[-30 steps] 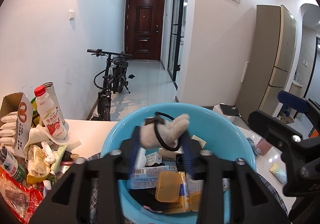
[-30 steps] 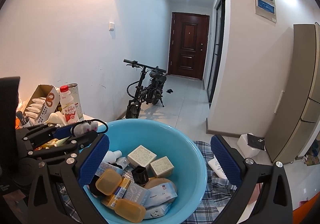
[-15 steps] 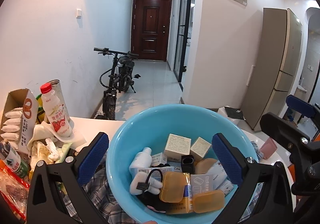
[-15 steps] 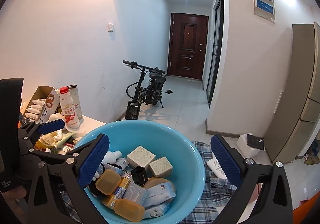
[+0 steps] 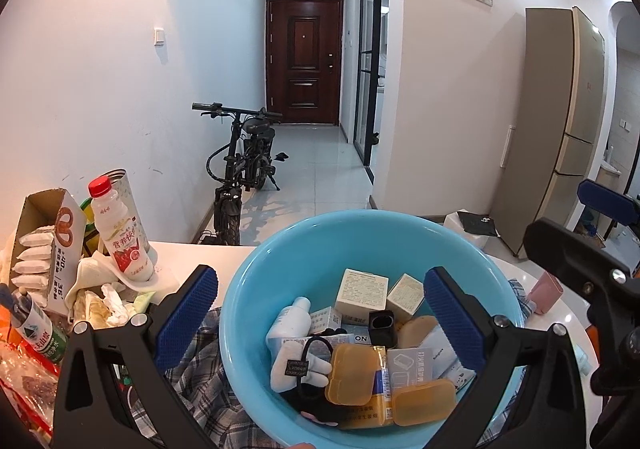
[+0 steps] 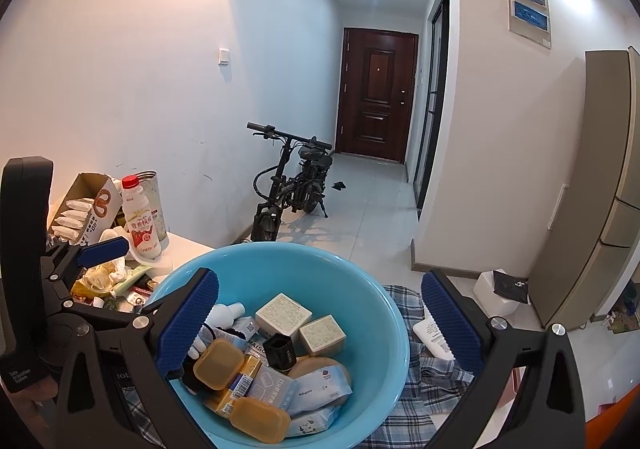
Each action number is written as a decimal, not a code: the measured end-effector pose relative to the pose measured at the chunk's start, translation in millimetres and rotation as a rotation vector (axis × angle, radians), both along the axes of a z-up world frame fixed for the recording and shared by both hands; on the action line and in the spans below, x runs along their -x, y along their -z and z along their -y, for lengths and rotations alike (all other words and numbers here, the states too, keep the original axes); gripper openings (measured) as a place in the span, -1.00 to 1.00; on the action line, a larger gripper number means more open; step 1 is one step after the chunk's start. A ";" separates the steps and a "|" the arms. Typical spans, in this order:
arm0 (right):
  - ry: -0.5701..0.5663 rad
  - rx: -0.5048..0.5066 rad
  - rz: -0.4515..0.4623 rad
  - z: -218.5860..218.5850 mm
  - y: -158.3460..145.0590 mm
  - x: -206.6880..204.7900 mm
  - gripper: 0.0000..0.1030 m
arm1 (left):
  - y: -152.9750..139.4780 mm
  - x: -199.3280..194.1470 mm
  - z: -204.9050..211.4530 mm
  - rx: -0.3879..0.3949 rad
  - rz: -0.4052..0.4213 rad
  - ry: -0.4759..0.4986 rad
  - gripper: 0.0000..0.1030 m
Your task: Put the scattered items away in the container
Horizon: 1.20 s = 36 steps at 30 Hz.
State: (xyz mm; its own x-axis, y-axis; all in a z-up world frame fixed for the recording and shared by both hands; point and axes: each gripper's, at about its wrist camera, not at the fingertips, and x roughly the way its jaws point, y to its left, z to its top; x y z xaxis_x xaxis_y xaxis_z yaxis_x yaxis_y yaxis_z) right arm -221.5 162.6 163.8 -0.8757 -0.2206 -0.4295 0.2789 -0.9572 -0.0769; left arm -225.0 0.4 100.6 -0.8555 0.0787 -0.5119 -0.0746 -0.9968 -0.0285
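Basin: the blue basin (image 5: 256,285) stands on a plaid cloth (image 6: 420,381) on the white desk (image 5: 188,253), near both cameras, already holding boxes, amber cases, wipe packs and a small white bottle.
Plush hair tie: a white plush piece with a black loop (image 5: 298,363) lies inside the basin at its near left, touching an amber case (image 5: 352,373).
Left gripper (image 5: 320,313): fingers spread wide above the basin, pinching nothing.
Right gripper (image 6: 320,319): fingers spread wide over the basin, empty too.
Step in hand: by my reading, between picks; both tools are free to seek another item.
Items left: a white tube (image 6: 434,333) lies on the cloth just right of the basin; a pink object (image 5: 546,291) sits on the desk at the far right.
Left clutter: a red-capped bottle (image 5: 120,229), a snack carton (image 5: 44,245) and wrappers crowd the left; whether they belong to the task I cannot tell.
Next move: the right gripper likely needs to swing right, lower over the tube and straddle its narrow width.
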 end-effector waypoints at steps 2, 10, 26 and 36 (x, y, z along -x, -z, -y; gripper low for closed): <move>-0.001 0.000 -0.004 1.2 -1.1 -1.8 1.00 | -1.9 -1.6 -1.7 0.006 -0.003 0.000 0.99; 0.029 -0.075 -0.096 30.0 -18.9 -35.0 1.00 | -23.4 -35.9 -13.4 0.052 -0.069 0.012 0.99; 0.090 0.163 -0.094 -36.9 -19.9 -157.2 1.00 | -61.3 -165.8 7.5 0.107 -0.151 -0.026 0.99; 0.118 0.170 0.013 -52.8 41.2 -219.7 1.00 | -11.8 -220.8 -4.2 0.066 -0.054 0.006 0.99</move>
